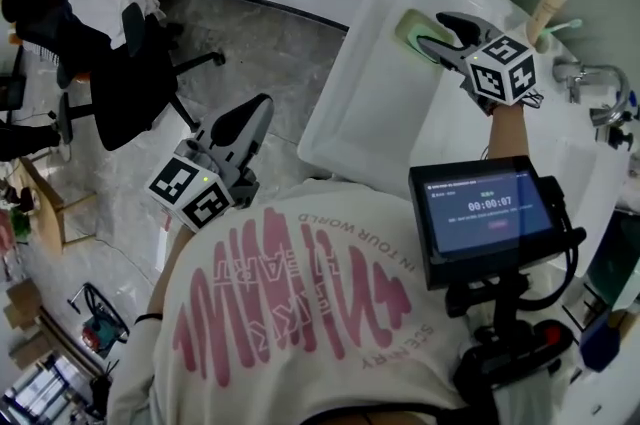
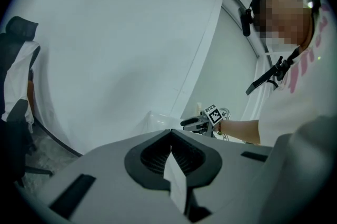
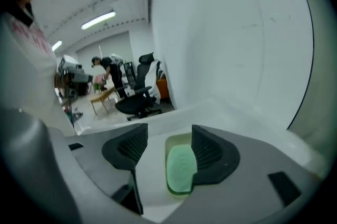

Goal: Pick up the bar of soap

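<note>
The bar of soap is pale green and lies in a shallow pale dish on the white counter at the far corner of the sink. In the right gripper view the soap sits low between the two dark pads. My right gripper hovers just over it, open, and the pads do not press on the soap. My left gripper hangs off to the left above the floor, well away from the counter, shut on nothing. The left gripper view also catches the right gripper far off.
A white sink basin runs below the soap, with a chrome faucet and a wooden brush handle at the right. A screen on a chest rig blocks the lower right. A black office chair stands on the floor at left.
</note>
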### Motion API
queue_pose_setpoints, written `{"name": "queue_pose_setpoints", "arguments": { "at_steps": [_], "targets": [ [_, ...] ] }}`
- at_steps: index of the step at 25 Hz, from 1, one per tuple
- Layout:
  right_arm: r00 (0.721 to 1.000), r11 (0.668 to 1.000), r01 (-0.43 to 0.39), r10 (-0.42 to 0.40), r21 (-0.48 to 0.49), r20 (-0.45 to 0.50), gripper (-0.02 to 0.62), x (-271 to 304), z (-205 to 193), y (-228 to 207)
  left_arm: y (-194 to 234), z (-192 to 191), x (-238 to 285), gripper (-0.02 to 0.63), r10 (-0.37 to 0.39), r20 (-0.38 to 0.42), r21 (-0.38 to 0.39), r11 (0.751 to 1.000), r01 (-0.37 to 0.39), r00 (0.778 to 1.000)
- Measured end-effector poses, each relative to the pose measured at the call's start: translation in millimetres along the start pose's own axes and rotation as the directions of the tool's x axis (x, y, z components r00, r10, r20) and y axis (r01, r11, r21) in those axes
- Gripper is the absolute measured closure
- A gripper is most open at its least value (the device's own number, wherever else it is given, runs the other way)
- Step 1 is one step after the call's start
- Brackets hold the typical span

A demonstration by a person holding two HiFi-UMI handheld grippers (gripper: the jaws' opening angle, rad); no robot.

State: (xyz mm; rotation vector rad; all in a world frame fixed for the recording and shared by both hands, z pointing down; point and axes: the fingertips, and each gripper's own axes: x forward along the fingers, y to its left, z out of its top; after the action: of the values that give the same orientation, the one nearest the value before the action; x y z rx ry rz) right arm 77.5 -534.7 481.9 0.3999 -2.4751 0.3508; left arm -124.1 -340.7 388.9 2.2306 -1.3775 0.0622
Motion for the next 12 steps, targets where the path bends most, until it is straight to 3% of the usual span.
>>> {"name": "queue_pose_setpoints", "arguments": {
  "at_steps": [2,4,8,12],
  "targets": [
    [0.996,0.989,-0.063,0.052,0.134,0.078,0.325,11.7,-5.7,-1.0,2.0,-1.6,1.1,0.598,0.014,-0.006,-0.008,1.000,-0.014,1.000],
    [0.992,0.979,-0.065,0.042,0.192,0.121,0.325,14.1,-10.2,-4.6,1.2,-1.1,1.3,0.598,0.018,-0.008,-0.006,1.000,-0.018,1.000],
    [1.000,0.994,0.021,-0.022,0.112,0.007,0.325,9.3,-30.4,-10.7,2.6,-2.1,-4.1,0.598,0.035,-0.006,0.000,0.999,-0.035,0.999],
    [0.990,0.998,0.060,-0.056,0.024,-0.130,0.325,9.6,-39.6,-16.9,4.7,-5.1,-4.6,0.598,0.039,-0.009,-0.009,0.999,-0.040,0.999]
  ]
}}
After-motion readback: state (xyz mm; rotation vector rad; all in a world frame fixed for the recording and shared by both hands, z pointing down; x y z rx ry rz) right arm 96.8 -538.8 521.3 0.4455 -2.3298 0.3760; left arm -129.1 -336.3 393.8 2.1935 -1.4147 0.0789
